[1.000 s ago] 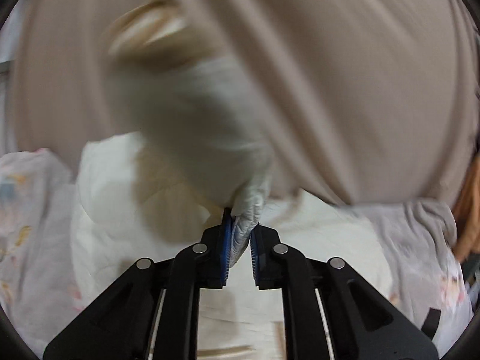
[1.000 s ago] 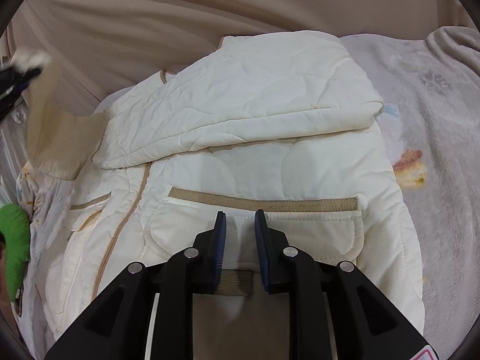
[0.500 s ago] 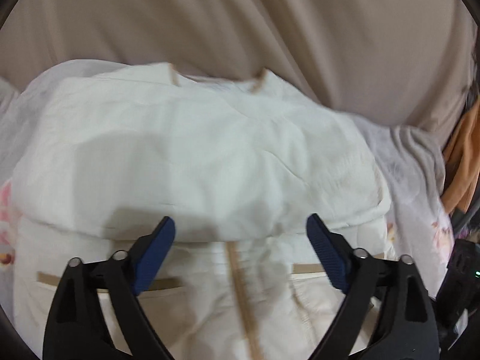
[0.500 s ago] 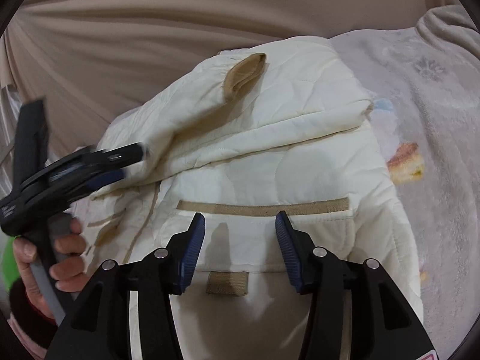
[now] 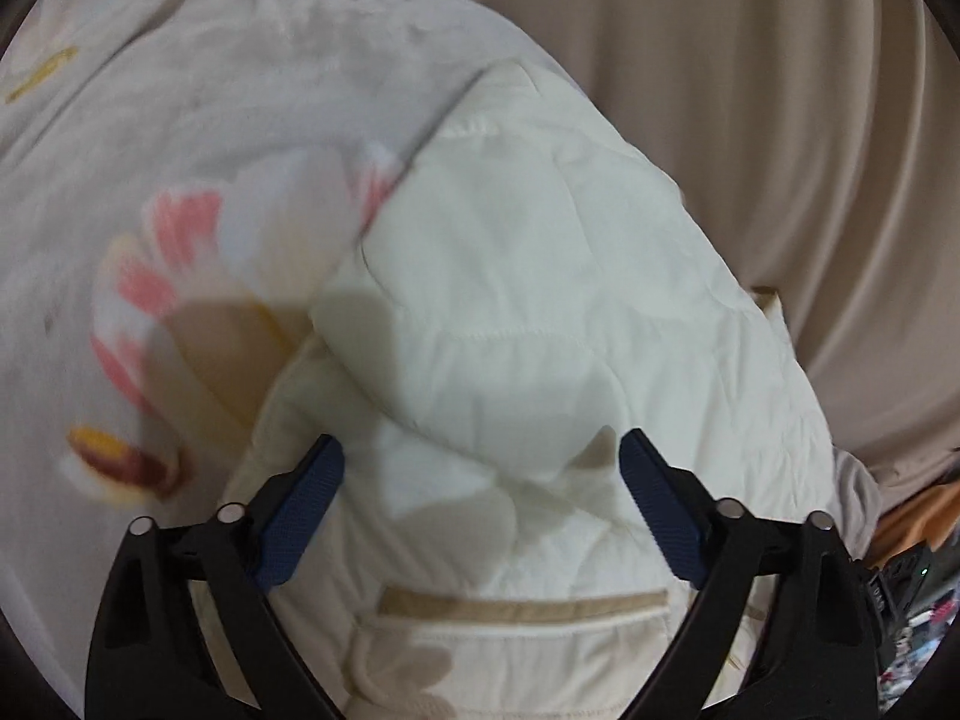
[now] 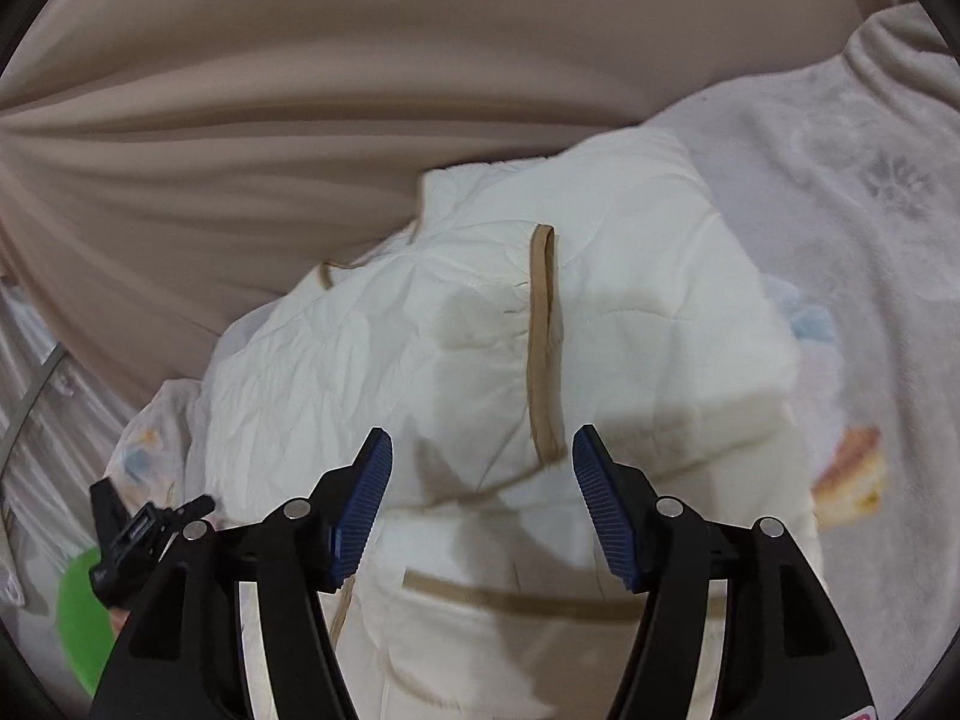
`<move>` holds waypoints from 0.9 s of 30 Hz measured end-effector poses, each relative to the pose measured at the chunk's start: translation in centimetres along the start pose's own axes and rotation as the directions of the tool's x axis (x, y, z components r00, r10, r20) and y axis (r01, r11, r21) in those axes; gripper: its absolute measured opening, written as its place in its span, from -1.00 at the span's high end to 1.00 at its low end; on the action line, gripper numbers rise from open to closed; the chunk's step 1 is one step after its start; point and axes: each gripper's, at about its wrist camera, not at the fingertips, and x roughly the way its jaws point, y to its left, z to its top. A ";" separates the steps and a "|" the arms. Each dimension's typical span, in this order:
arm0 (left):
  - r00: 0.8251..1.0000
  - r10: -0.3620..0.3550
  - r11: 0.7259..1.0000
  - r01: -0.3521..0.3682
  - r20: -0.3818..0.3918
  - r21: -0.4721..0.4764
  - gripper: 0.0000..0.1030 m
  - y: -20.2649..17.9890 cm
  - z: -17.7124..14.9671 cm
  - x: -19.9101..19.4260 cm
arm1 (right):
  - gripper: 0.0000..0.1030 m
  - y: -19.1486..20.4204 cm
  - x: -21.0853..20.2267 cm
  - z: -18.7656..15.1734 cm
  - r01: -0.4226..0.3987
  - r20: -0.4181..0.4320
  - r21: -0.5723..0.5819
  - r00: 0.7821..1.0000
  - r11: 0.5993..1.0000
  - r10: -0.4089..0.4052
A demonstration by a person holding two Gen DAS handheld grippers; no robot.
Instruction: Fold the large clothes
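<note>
Cream jacket [image 6: 600, 324] folded (sleeves in), left tool [image 5: 480, 480] closing, right tool [image 6: 483, 474] opening, both empty

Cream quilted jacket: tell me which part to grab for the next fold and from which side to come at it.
Judging by its pose, take the cream quilted jacket at its near hem, below the tan-trimmed pocket, coming from the near side. Both sleeves already lie folded across the chest, so the free lower edge can be lifted toward the collar. Both grippers are empty.

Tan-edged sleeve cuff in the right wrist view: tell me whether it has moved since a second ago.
Yes. The sleeve cuff was held up at the left edge, by the beige curtain; now it lies folded across the cream jacket, above the pocket.
</note>
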 end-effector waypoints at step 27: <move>0.919 0.318 0.889 -0.375 0.235 0.264 0.13 -3.1 -1.6 2.1 | 0.46 4.2 -1.2 0.5 0.186 0.219 -0.156 0.964 0.970 -0.150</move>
